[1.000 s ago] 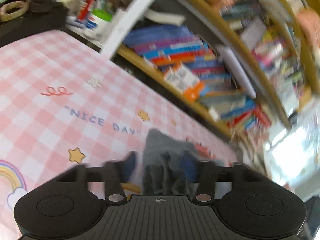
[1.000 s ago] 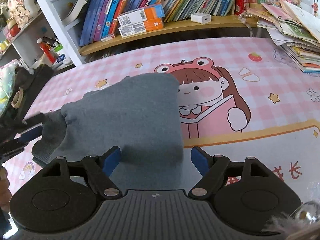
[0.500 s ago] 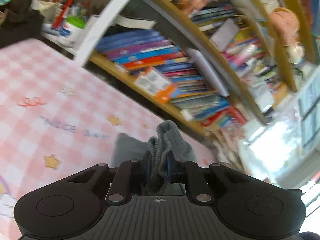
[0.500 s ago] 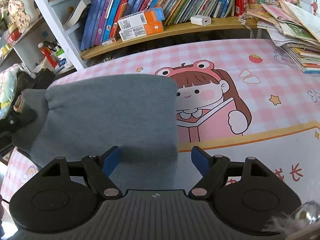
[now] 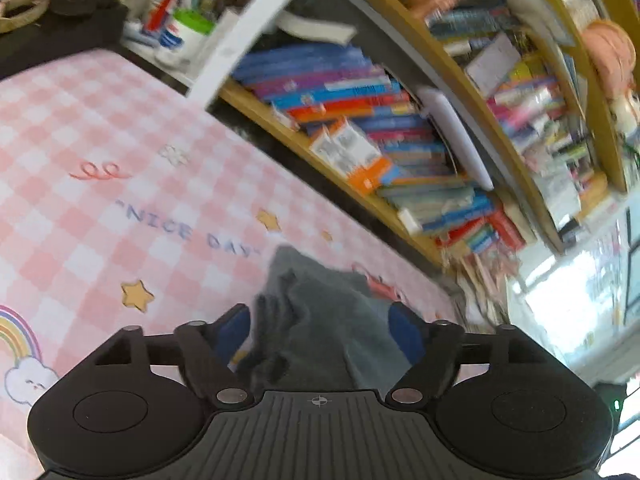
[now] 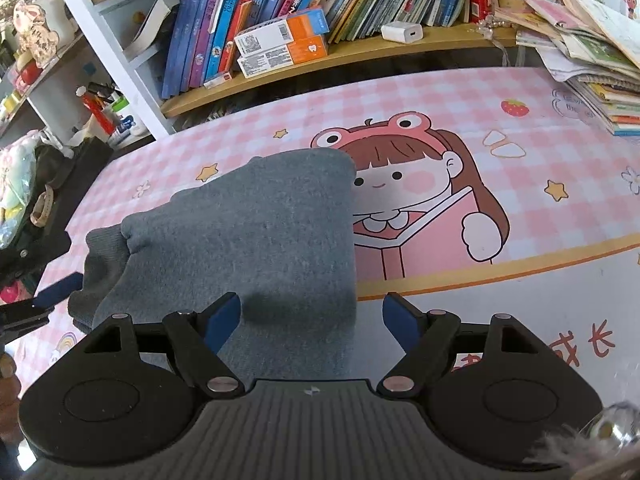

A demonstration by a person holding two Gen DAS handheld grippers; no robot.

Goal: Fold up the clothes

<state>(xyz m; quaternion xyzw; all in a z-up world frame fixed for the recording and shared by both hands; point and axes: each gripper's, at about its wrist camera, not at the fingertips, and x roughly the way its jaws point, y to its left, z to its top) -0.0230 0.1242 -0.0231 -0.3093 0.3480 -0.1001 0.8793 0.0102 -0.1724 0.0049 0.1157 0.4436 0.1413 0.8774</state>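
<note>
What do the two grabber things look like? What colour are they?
Both look alike. The left hand-held gripper and the right hand-held gripper are black plastic with a ribbed middle plate bearing a small crosshair mark, a round disc on each side, and silver pivot pins. Each has two black fingers with blue pads. No cables or sleeves show.

A pink checked tablecloth (image 6: 460, 92) with a cartoon girl (image 6: 416, 200) covered the table. Behind it, a wooden shelf (image 6: 360, 50) held upright books (image 6: 280, 4), two orange-and-white boxes (image 6: 284, 44) and a white charger (image 6: 401, 32). Papers (image 6: 592, 44) were piled at right.
</note>
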